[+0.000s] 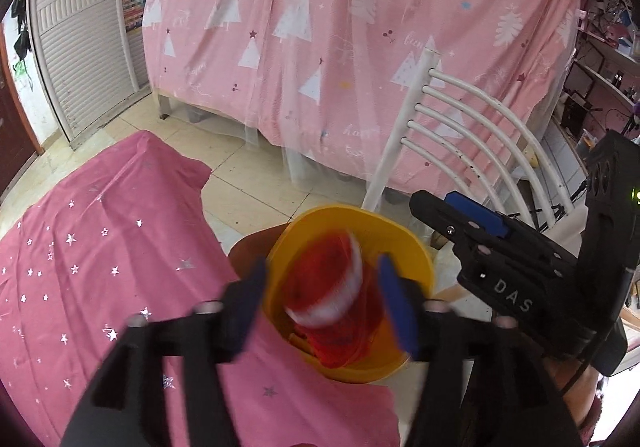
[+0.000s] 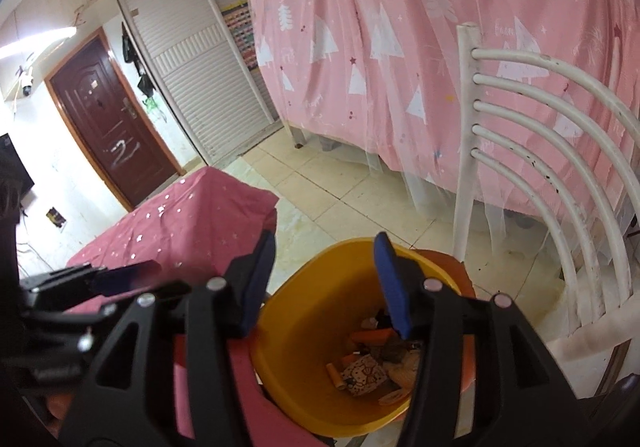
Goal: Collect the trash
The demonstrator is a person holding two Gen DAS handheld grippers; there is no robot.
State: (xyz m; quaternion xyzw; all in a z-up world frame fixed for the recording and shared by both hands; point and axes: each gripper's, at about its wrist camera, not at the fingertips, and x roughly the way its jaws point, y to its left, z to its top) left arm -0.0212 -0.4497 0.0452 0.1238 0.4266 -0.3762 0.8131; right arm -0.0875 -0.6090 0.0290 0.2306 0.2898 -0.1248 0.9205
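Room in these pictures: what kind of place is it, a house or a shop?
Most likely a room in someone's home, perhaps a bedroom. A pink tree-print sheet drapes a big frame that may be a bed, a brown entrance door stands in the wall, and a white chair sits by a yellow bin.

One yellow bin (image 1: 416, 247), one red-and-white wrapper (image 1: 332, 287) blurred above it, perhaps six scraps (image 2: 368, 371) inside, one white chair (image 2: 540, 151), two grippers (image 1: 320, 311) (image 2: 324, 287).

Red-and-white cup (image 1: 326, 299) — blurred, tilted, within the mouth of the yellow bin (image 1: 408, 247) — above wrappers and scraps (image 2: 372, 371) on its bottom.
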